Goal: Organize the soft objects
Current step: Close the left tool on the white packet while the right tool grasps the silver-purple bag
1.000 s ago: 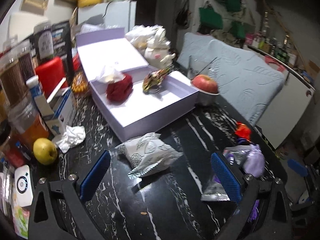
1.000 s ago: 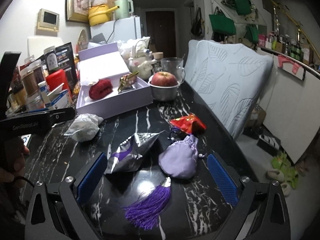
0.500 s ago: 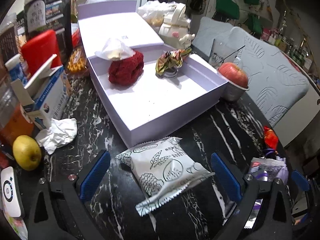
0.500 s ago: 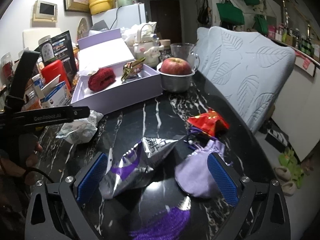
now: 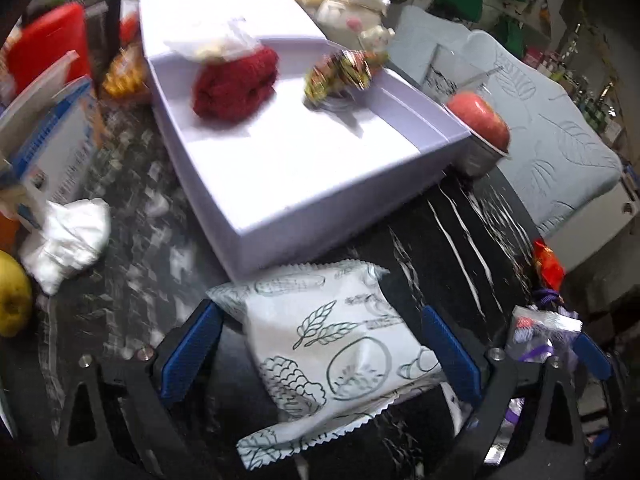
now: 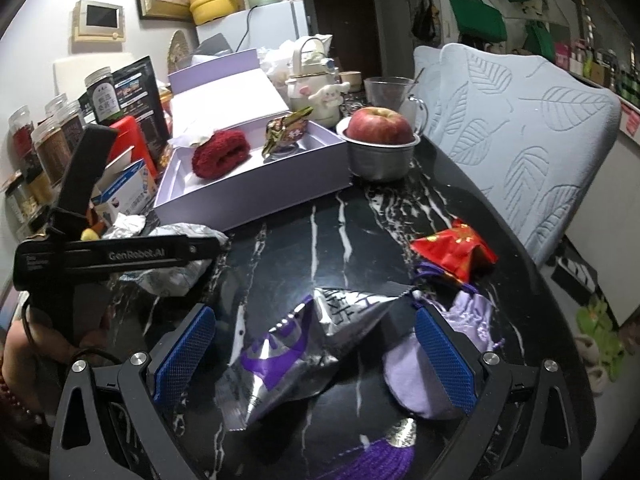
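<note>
While its jaws close, the left gripper [image 5: 320, 354] straddles a white snack packet [image 5: 340, 344] lying just near the lavender box [image 5: 320, 184], pads not yet pressing. Further right, the right gripper [image 6: 316, 354] stands spread over a silver-purple wrapper [image 6: 304, 344], gripping nothing.

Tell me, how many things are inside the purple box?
3: a red knitted bundle by the box's back wall, a clear bag touching its top, and a shiny wrapper right. Others may hide.
</note>
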Motion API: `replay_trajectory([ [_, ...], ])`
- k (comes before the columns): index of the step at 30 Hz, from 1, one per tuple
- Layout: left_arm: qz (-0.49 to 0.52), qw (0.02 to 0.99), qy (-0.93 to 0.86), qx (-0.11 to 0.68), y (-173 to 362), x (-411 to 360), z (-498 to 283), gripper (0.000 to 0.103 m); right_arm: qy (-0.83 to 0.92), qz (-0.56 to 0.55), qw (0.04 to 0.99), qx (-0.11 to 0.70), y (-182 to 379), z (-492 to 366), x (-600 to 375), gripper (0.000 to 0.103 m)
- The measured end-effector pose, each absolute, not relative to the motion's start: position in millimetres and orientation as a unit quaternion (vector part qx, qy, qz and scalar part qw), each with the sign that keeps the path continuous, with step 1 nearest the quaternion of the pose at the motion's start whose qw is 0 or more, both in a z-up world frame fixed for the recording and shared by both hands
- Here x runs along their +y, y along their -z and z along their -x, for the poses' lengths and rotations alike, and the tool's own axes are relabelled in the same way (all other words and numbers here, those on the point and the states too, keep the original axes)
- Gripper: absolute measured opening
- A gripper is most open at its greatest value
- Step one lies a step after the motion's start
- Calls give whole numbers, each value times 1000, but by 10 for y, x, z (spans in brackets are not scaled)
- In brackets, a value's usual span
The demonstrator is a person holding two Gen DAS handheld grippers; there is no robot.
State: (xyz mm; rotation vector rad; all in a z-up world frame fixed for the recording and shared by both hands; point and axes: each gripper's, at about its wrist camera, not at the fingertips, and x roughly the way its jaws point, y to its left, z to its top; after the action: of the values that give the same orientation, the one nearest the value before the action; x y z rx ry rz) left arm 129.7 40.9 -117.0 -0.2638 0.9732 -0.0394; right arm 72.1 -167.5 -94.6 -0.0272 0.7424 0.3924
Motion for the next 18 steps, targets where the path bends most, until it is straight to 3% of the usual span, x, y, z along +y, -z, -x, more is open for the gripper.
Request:
replay_trajectory([
  [7,91,882,37,461,1136,272,-1202,68,-197,15,914,355,962,-727,-1617,102],
  [13,87,881,41,463,1120,261,-1021,64,-204,19,914,349,970,-671,-1594,99],
  [15,87,880,42,464,1118,254,-946,64,-206,22,914,348,979,-653,-1587,94],
  [18,87,879,46,466,1107,231,-820,64,-204,26,910,360,1024,-663,-1584,72],
])
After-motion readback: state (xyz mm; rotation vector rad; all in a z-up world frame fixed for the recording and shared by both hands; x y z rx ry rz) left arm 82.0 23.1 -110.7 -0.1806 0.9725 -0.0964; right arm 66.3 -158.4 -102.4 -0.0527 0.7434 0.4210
